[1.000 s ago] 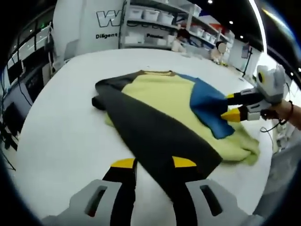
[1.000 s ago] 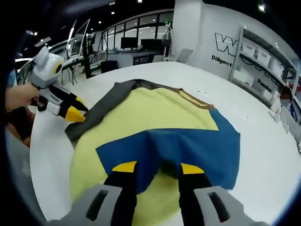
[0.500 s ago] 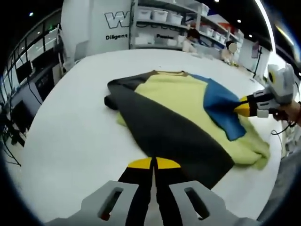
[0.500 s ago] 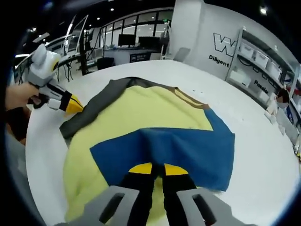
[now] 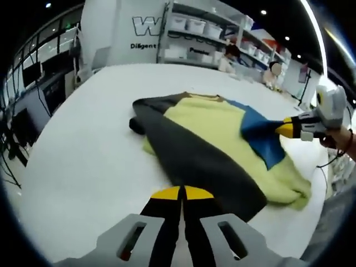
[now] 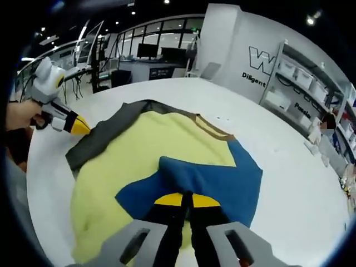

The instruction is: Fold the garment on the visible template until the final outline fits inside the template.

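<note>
A garment with a yellow body (image 5: 211, 119) lies on the white table (image 5: 83, 144). Its dark grey sleeve (image 5: 189, 156) runs across the body toward me, and my left gripper (image 5: 182, 193) is shut on that sleeve's end. At the right, my right gripper (image 5: 286, 129) is shut on the blue sleeve (image 5: 258, 130). In the right gripper view, the right gripper (image 6: 186, 198) pinches the blue sleeve (image 6: 222, 181), which bunches into a raised fold over the yellow body (image 6: 150, 144). At the left, the left gripper (image 6: 78, 125) holds the grey sleeve (image 6: 100, 139) by its edge.
White table (image 6: 289, 183) stretches wide around the garment. Shelves with white bins (image 5: 206, 28) stand behind the far edge, and people (image 5: 231, 53) are near them. A hand (image 6: 19, 114) holds the left gripper. Desks with monitors (image 6: 156, 53) stand far back.
Both grippers went from open to shut on their sleeves. The blue sleeve has since drawn inward into a raised fold, and the grey sleeve's end has lifted slightly.
</note>
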A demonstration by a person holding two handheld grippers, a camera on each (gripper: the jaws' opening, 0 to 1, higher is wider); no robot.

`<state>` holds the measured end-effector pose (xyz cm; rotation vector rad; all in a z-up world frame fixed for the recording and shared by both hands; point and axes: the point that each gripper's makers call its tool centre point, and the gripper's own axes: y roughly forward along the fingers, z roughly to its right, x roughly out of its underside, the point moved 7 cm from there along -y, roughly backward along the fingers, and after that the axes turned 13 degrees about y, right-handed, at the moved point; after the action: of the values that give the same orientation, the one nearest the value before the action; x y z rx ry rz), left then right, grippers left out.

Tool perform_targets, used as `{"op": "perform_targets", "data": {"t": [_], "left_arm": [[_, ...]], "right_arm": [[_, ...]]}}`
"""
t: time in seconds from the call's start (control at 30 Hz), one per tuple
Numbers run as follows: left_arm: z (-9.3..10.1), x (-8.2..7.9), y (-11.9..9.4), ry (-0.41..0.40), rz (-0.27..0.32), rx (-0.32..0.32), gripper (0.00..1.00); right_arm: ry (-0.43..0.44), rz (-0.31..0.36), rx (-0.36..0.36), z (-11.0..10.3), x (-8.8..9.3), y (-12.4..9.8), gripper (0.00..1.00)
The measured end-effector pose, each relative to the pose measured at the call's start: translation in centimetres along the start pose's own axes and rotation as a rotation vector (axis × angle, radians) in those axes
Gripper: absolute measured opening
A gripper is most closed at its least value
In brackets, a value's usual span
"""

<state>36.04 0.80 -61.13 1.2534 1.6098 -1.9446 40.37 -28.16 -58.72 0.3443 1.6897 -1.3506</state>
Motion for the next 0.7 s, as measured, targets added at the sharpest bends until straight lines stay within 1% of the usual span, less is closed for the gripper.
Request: {"op": "perform_targets", "data": {"t": [0.1, 0.2, 0.27, 0.37, 0.43, 0.47, 0.5, 0.57, 0.6, 0.67, 0.7], "left_arm": [[-0.4, -0.3, -0.5, -0.003, 0.013, -0.007, 0.0], [-1.3, -0.7, -1.1, -0.016, 0.031, -0.009, 0.0], [-2.0, -1.1, -1.5, -0.01, 0.037, -0.017, 0.0], [-4.0, -1.4, -2.1, 0.026, 0.019, -0.041, 0.0], [-5.4, -1.5, -2.3, 0.044, 0.0, -0.066, 0.0], [-5.7, -1.5, -2.4, 0.048, -0.005, -0.073, 0.0], [-6.6, -1.6, -2.6, 0.053, -0.012, -0.09, 0.0], [-7.9, -1.7, -2.9, 0.046, -0.028, -0.112, 0.0], [-8.4, -1.8, -2.9, 0.054, -0.032, -0.12, 0.0], [-9.6, -1.7, -3.0, 0.078, -0.057, -0.147, 0.0], [-10.1, -1.7, -3.0, 0.088, -0.067, -0.155, 0.0]], "right_arm": [[-0.007, 0.001, 0.009, 0.7, -0.4, -0.2, 0.0], [-0.021, 0.007, 0.029, 1.6, -0.9, -0.5, 0.0], [-0.02, 0.014, 0.042, 2.3, -1.3, -0.8, 0.0], [-0.02, 0.019, 0.067, 3.4, -1.9, -1.3, 0.0], [-0.027, 0.004, 0.107, 4.6, -2.1, -1.5, 0.0], [-0.025, -0.004, 0.13, 5.1, -2.2, -1.6, 0.0], [-0.016, -0.009, 0.152, 5.8, -2.3, -1.7, 0.0], [0.007, -0.013, 0.174, 6.8, -2.4, -1.8, 0.0], [0.014, -0.012, 0.178, 7.2, -2.5, -1.9, 0.0], [0.031, -0.01, 0.187, 8.0, -2.5, -2.0, 0.0], [0.044, 0.003, 0.186, 8.4, -2.6, -2.0, 0.0]]}}
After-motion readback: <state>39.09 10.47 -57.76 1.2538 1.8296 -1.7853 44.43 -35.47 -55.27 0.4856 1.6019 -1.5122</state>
